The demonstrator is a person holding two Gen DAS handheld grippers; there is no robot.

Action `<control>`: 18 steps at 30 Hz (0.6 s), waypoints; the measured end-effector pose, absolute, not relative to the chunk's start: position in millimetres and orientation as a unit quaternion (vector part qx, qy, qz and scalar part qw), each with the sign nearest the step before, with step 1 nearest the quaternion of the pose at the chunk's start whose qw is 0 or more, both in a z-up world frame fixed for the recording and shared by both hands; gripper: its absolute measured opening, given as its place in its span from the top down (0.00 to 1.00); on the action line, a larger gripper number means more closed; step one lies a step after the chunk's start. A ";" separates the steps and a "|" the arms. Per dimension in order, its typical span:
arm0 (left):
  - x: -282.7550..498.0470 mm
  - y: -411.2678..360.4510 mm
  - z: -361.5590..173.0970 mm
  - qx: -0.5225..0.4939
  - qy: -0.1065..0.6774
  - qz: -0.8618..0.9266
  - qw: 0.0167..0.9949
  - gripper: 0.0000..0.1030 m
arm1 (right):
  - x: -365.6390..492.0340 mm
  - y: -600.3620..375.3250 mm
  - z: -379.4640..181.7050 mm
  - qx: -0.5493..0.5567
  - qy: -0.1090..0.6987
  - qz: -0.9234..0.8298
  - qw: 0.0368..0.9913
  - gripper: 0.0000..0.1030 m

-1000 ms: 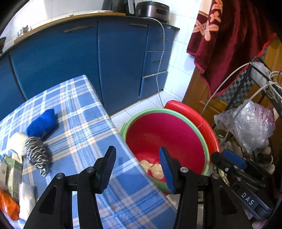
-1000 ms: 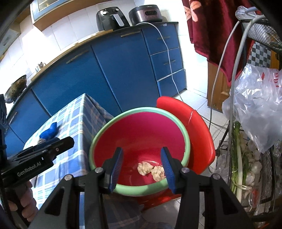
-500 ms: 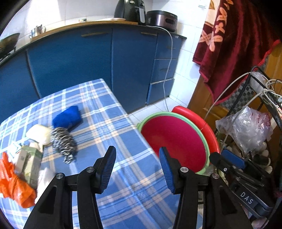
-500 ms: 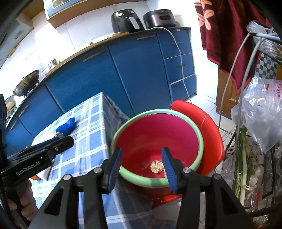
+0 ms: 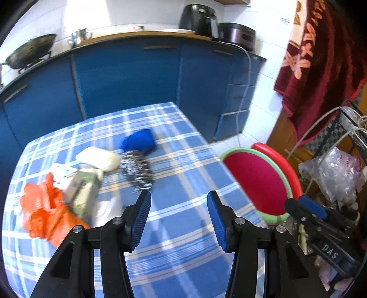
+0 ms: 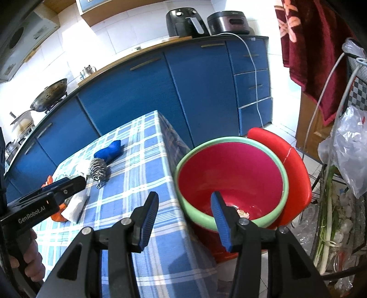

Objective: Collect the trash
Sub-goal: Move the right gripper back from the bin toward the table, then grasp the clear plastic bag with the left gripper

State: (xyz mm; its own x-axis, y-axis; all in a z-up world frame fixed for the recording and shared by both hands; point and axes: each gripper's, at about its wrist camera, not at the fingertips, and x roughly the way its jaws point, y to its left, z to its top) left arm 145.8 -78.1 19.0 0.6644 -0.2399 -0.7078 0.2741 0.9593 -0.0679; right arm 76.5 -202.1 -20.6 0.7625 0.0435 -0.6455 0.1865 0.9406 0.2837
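A red basin with a green rim (image 6: pixel 231 174) stands on a red stool beside the table, with crumpled paper trash (image 6: pixel 242 212) at its bottom; it also shows in the left wrist view (image 5: pixel 259 183). On the blue checked tablecloth (image 5: pixel 179 174) lie an orange plastic bag (image 5: pixel 43 206), a small green carton (image 5: pixel 82 192), white paper (image 5: pixel 107 208), a cream lump (image 5: pixel 98 158), a steel scourer (image 5: pixel 137 167) and a blue cloth (image 5: pixel 138 142). My left gripper (image 5: pixel 179 220) is open and empty above the table. My right gripper (image 6: pixel 184 217) is open and empty at the table's edge near the basin.
Blue kitchen cabinets (image 6: pixel 160 91) run behind the table, with an air fryer (image 6: pixel 183 20) and cooker (image 6: pixel 229 21) on the counter. A wire rack (image 6: pixel 339 183) with plastic bags and green onions stands at the right. A dark red towel (image 6: pixel 309 45) hangs above it.
Both grippers have pulled back and swung left, away from the basin and toward the table. The trash on the cloth has come into fuller view. Both stay open.
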 end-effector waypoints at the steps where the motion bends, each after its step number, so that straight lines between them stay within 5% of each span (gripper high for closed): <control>1: 145.3 -72.5 18.7 0.022 0.384 -0.134 0.913 0.49 | 76.4 -200.4 -20.5 0.168 0.343 -0.038 0.924 0.49; 18: 160.9 -18.7 -20.3 0.006 0.423 -0.062 0.904 0.49 | 79.7 -180.5 -22.5 0.156 0.355 -0.021 0.922 0.48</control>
State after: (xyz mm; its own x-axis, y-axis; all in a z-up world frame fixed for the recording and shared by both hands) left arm 160.9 -18.7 -20.3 0.6349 -0.1062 -0.7653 0.1167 0.9923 -0.0409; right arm 79.7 -180.5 -22.5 0.7473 0.0715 -0.6607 0.1505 0.9502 0.2730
